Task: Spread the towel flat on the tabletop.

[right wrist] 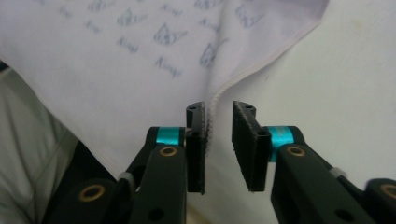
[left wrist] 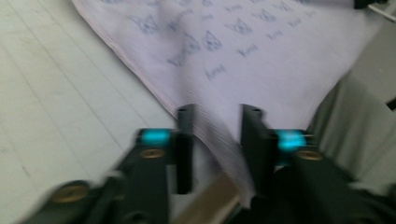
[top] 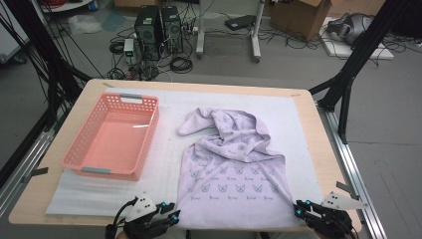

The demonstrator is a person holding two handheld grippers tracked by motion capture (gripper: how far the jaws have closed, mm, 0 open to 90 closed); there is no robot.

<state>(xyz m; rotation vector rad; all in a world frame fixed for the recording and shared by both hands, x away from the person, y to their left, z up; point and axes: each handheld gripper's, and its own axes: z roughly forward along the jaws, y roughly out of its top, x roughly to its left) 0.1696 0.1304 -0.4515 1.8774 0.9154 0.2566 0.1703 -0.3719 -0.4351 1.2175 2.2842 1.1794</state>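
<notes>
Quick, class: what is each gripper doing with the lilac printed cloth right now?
Left gripper: jaws apart, a corner of the lilac printed cloth between them, not pinched.
Right gripper: jaws apart, the cloth's hem lying against one pad, not clamped.

Basket (top: pixel 113 137): pink, perforated, grey handles, on the left part of the bench, nothing inside.
Bench (top: pixel 318 144): light wood top.
Mat (top: pixel 164 149): white, covers most of the bench; basket stands on it.
Floor beyond: two black computer towers (top: pixel 158 31), tangled cables (top: pixel 180 63), cardboard box (top: pixel 301 16).
</notes>
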